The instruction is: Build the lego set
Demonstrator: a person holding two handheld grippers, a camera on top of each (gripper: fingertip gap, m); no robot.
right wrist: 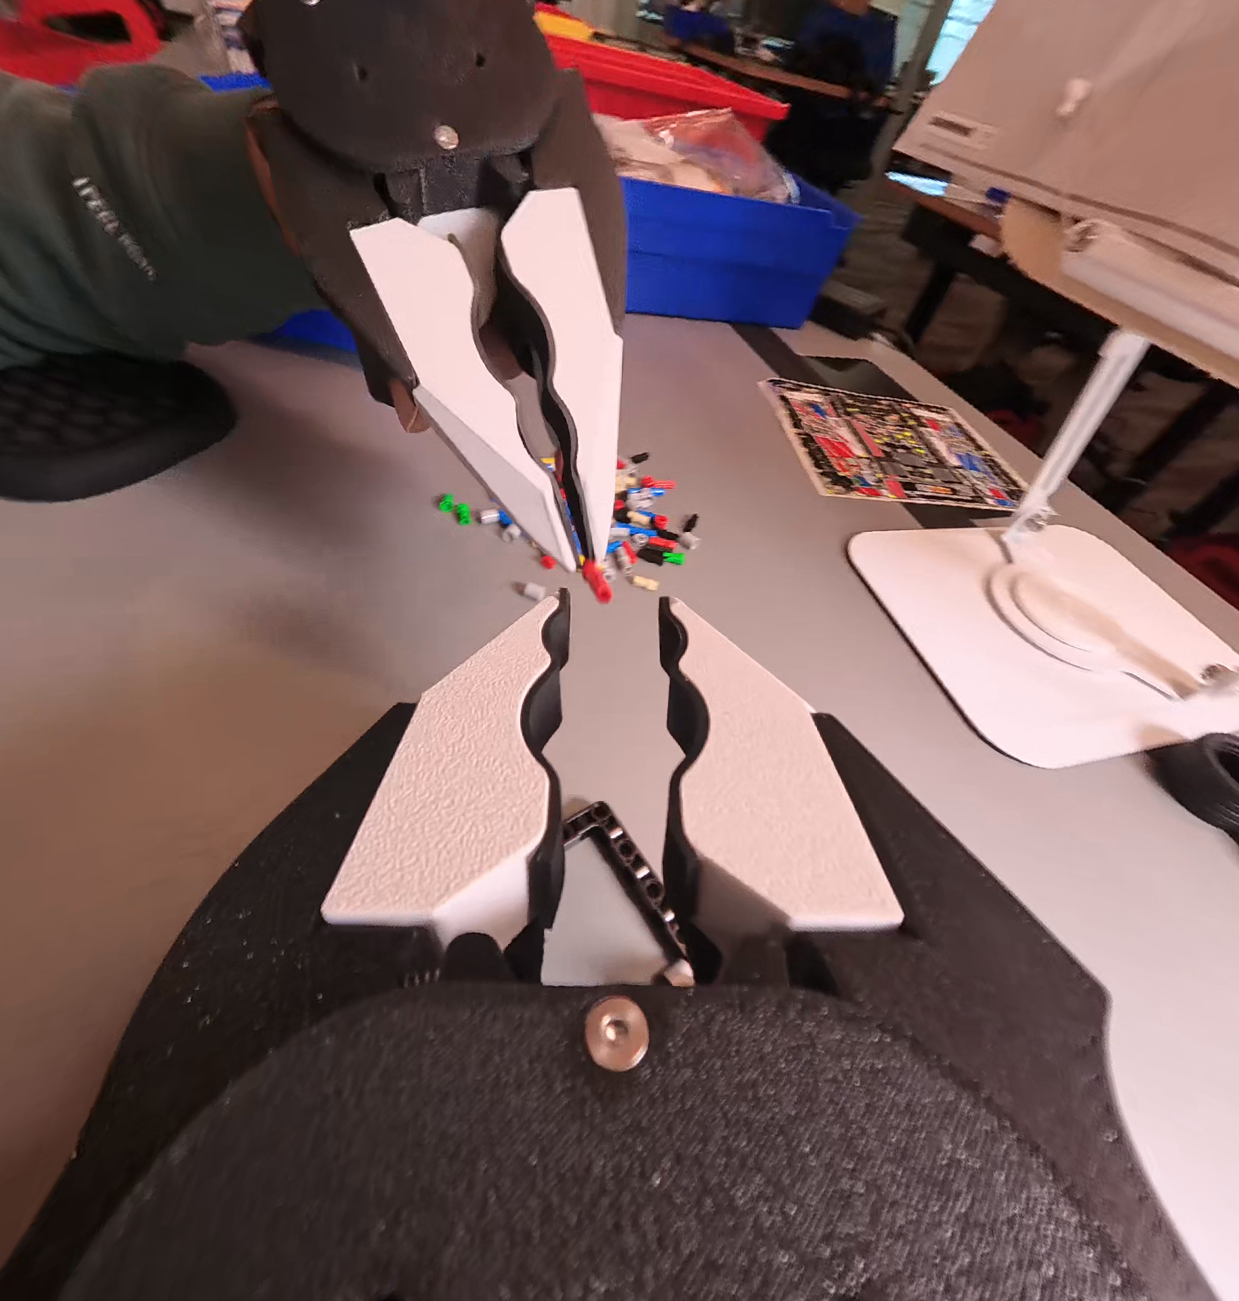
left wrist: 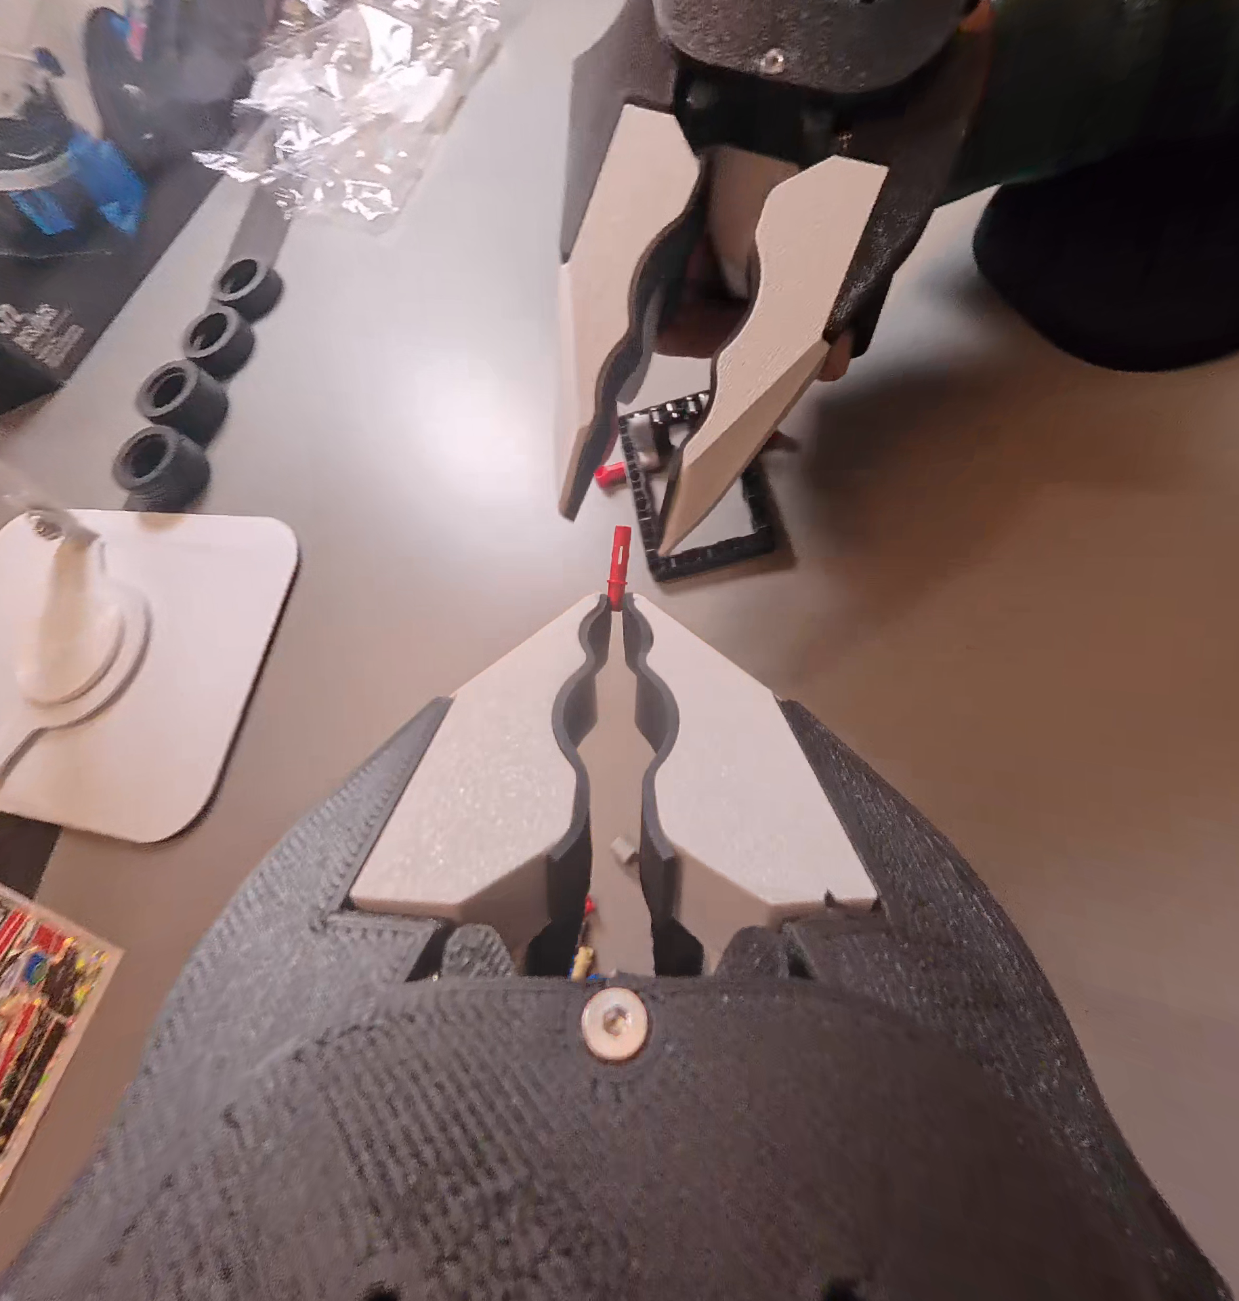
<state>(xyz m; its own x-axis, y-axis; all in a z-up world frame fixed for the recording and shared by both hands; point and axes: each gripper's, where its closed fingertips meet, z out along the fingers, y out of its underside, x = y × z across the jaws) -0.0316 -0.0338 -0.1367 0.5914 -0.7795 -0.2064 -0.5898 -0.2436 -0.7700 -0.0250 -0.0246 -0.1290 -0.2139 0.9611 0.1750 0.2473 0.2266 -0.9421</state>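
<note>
My left gripper [left wrist: 614,597] is shut on a small red pin [left wrist: 617,560] that sticks out past its tips, above the table. It also shows in the right wrist view [right wrist: 588,563], with the red pin [right wrist: 597,584] pointing toward my right gripper. My right gripper [right wrist: 613,600] is open and empty, its tips just short of the pin; it shows in the left wrist view [left wrist: 620,531] too. A black rectangular frame [left wrist: 715,503] lies on the table under the right gripper, seen between its fingers [right wrist: 627,866]. Another red pin [left wrist: 608,473] sits at the frame's side.
A pile of small coloured pins [right wrist: 637,521] lies behind the left gripper. Several black tyres [left wrist: 180,394] line up at the left. A white stand base [left wrist: 131,669], a sticker sheet [right wrist: 891,443], crumpled clear bags [left wrist: 349,105] and blue and red bins [right wrist: 729,239] surround the work area. Both grippers' tips are close together, under 4 cm apart.
</note>
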